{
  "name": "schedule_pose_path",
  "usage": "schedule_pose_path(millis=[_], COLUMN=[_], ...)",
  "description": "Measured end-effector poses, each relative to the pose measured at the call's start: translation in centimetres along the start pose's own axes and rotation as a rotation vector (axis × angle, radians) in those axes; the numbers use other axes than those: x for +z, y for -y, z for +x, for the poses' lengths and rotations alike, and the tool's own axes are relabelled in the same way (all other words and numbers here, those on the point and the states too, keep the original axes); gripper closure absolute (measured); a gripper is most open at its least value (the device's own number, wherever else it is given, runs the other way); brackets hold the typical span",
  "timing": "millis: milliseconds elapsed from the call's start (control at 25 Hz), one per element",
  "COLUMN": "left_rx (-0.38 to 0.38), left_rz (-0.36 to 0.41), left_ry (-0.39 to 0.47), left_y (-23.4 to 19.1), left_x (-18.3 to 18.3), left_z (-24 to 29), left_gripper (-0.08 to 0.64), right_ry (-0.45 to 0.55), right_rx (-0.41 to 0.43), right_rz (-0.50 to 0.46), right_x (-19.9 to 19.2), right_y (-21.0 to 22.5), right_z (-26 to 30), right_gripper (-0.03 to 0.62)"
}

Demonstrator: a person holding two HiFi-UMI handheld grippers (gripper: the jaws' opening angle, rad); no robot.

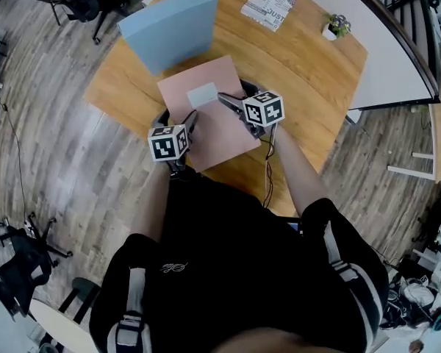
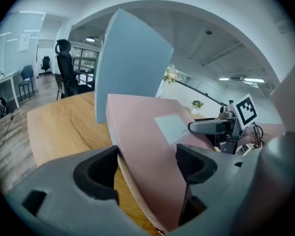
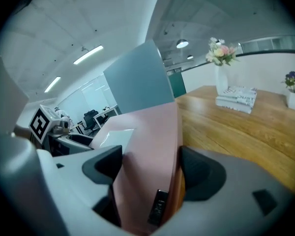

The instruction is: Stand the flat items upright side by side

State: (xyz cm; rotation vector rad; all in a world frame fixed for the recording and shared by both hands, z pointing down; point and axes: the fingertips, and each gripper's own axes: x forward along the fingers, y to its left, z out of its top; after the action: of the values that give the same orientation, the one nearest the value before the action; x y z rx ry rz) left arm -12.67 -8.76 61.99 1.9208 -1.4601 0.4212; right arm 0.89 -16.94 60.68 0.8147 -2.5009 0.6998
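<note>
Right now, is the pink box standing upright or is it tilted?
Tilted. The left gripper and right gripper clamp the pink box by its sides; its labelled face slopes, unlike the blue box standing behind.

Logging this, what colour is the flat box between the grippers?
Pink box; head view shows it best.

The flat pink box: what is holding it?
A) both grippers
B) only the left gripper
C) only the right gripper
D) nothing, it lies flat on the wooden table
A: the flat pink box is clamped between the jaws of the left gripper and of the right gripper, one at each side.
</note>
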Motion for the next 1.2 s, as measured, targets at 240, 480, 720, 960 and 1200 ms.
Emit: schedule_pose_path(millis=[240, 480, 720, 960, 1200], left_rx=[0.046, 0.083, 0.113, 0.128, 0.184], left_rz=[0.169, 0.26, 0.363, 0.481, 0.531], left_ry=[0.172, 0.281, 0.383, 0.509, 0.595], left_y=[-0.1, -0.1, 0.0, 0.5, 0.8], left_x=[4.5, 7.0, 9.9, 11.6, 12.5], left_z=[-2.5, -3.9, -4.7, -6.0, -7.3], left_gripper=[0.179, 0.181, 0.181, 0.179, 0.179], right_ry=[0.191, 0.314, 0.419, 0.522, 0.595], right_rx=[-0.025, -0.023, -0.026, -0.038, -0.032], right_rz=[-0.103, -0.187, -0.26, -0.32, -0.411], right_x=[4.6, 7.3, 10.0, 11.3, 12.4], right_y=[-1.9, -2.9, -3.4, -4.3, -5.4], right_z=[-1.4, -2.1, -2.7, -3.8, -4.3], right_gripper=[0.216, 0.222, 0.225, 0.225, 0.225])
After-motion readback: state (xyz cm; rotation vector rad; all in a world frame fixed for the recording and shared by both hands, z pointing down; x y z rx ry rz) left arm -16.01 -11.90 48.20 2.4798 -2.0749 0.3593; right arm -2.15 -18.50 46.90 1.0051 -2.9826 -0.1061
